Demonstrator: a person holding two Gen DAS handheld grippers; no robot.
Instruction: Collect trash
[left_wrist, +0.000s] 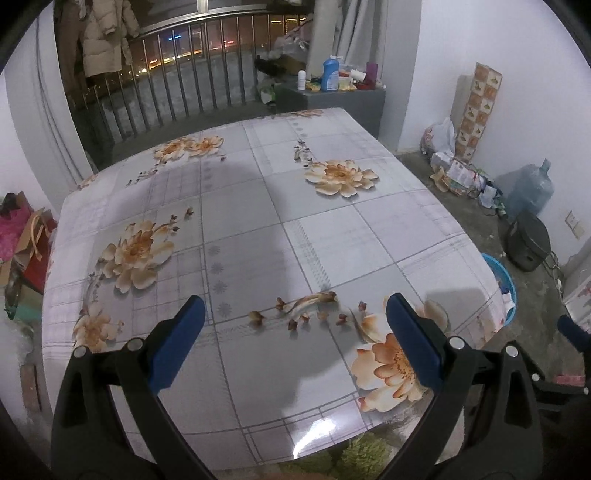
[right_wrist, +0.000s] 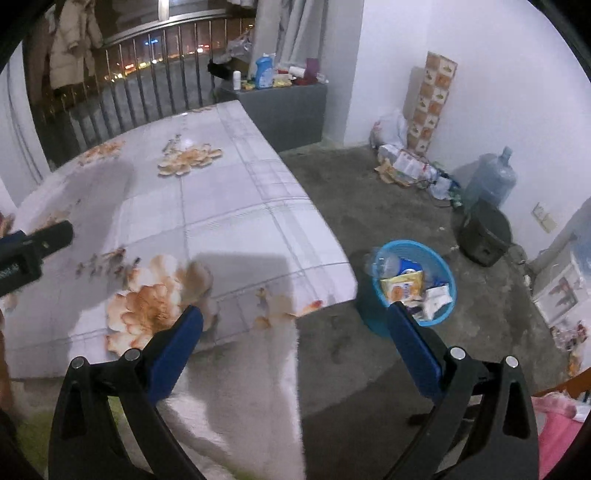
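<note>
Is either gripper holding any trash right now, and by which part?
Nothing is held. The left gripper and right gripper are both open and empty.

blue trash basket (right_wrist: 439, 258) | floor, beside table corner | upright, holding wrappers, bottle

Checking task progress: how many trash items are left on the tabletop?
0. The table shows only its flowered cloth in both wrist views. Trash sits in the blue bin on the floor beside the table's right corner. Both claws, left and right, are open and empty.
</note>
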